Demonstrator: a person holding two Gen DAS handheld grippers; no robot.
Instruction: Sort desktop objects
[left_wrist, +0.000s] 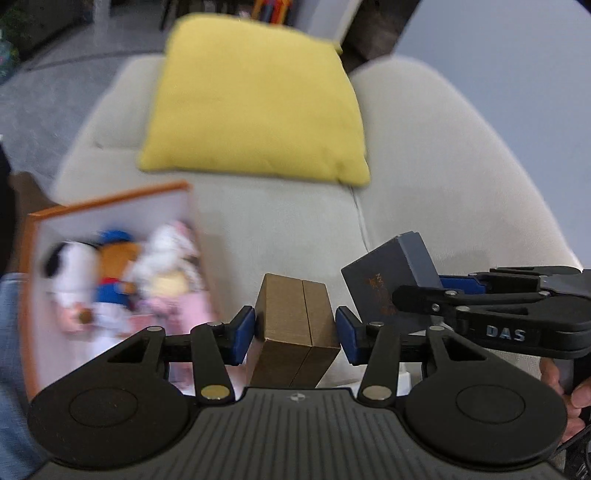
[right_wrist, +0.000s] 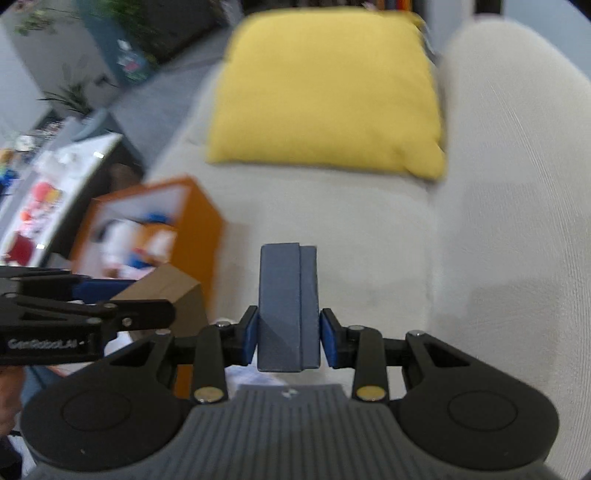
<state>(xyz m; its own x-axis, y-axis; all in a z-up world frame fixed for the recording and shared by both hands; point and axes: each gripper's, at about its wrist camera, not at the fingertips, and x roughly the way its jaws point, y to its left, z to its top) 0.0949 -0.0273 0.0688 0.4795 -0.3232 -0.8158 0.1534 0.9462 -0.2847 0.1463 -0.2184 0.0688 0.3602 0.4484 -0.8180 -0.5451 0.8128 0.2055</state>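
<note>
Clamped in the left claw is one gold-brown box, while the right claw grips one blue-grey box; both are held above a pale sofa. Beyond lie one yellow cushion and one orange-rimmed bin holding several blurred plush toys.

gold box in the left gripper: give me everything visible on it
The gold box is a small matte brownish-gold block, cardboard by the look, with a seam down its upper face splitting it into two parts. It appears shut. It sits tilted between the blue pads of the left gripper, which touch its two sides, lifted above the pale sofa. No print shows. In the right wrist view it lies left of the blue box, apart from it.
</note>
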